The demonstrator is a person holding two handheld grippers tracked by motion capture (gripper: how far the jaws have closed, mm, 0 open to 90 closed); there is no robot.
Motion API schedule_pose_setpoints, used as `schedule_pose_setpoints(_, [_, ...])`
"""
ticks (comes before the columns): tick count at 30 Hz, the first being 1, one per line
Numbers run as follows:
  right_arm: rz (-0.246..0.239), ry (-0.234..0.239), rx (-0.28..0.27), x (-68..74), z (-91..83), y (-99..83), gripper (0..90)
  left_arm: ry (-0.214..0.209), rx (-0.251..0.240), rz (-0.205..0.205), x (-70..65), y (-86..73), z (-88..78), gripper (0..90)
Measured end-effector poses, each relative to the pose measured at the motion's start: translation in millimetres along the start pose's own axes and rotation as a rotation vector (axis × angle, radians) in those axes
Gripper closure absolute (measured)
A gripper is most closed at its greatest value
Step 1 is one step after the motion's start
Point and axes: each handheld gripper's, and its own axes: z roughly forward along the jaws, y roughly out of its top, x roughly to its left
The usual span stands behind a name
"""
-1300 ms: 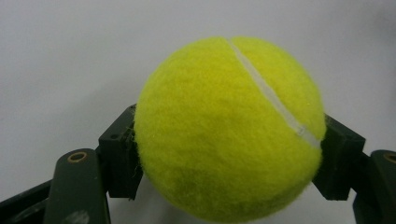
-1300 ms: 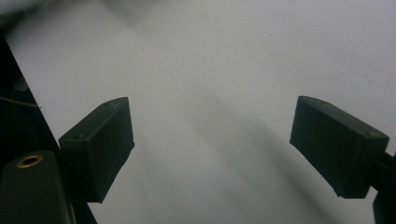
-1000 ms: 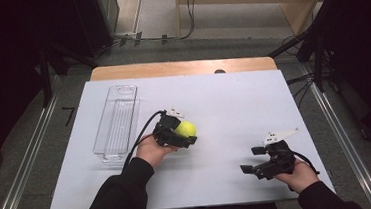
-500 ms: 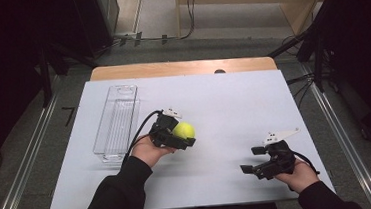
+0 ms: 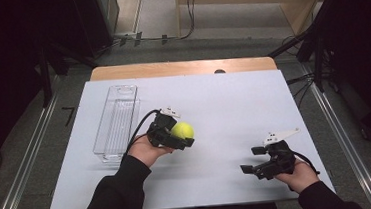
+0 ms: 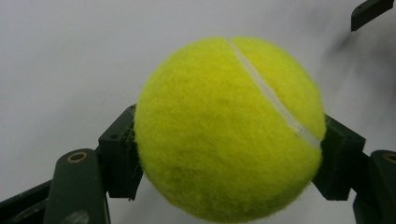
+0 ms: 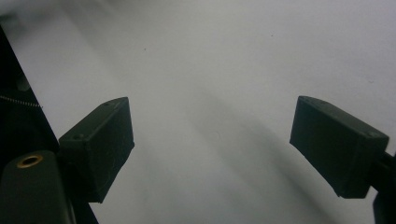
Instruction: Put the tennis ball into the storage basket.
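Observation:
A yellow tennis ball [image 5: 182,130] hangs just above the white table sheet [image 5: 223,101], left of centre. My left gripper [image 5: 180,135] is shut on it. In the left gripper view the black pads [image 6: 119,158] press on both sides of the ball [image 6: 229,126], whose white seam runs across its upper right. My right gripper [image 5: 253,160] rests low near the front right of the sheet, held in a hand. It stands open, and only bare white sheet lies between its pads [image 7: 100,144].
A long clear plastic tray [image 5: 117,121] lies lengthwise on the left part of the sheet, just left of my left hand. A wooden table edge [image 5: 180,68] runs along the back. Metal rails and dark equipment flank the table.
My left hand has drifted slightly to the left with the ball still held. The right gripper has stayed where it was.

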Motion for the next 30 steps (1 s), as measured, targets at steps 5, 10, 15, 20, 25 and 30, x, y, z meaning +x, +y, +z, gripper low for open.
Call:
schedule_pose_setpoints(5, [0.0, -0.002, -0.001, -0.2, -0.1, -0.1, 11.4, -0.003, -0.006, -0.008, 0.4, 0.7, -3.5, 26.7])
schedule_pose_setpoints(10, [0.0, -0.002, -0.002, 0.0, -0.1, 0.1, 11.4, -0.003, -0.005, -0.012, 1.8, 1.3, -6.4, 26.7])
schedule_pose_setpoints(15, [-0.001, -0.002, -0.003, -0.1, -0.2, 0.1, 11.5, 0.0, -0.008, -0.01, 3.9, 1.8, -10.5, 26.8])
schedule_pose_setpoints(20, [0.001, 0.0, -0.003, 0.1, -0.1, 0.2, 11.4, 0.0, -0.009, -0.018, 5.2, 2.0, -13.2, 26.7])
schedule_pose_setpoints(25, [-0.001, 0.0, -0.003, -0.3, -0.3, 0.3, 11.4, -0.002, -0.007, -0.026, 7.3, 2.1, -16.0, 26.7])
schedule_pose_setpoints(30, [-0.004, 0.001, -0.004, -0.4, -0.2, 0.7, 11.4, 0.001, -0.01, -0.034, 9.5, 1.9, -19.9, 26.7])
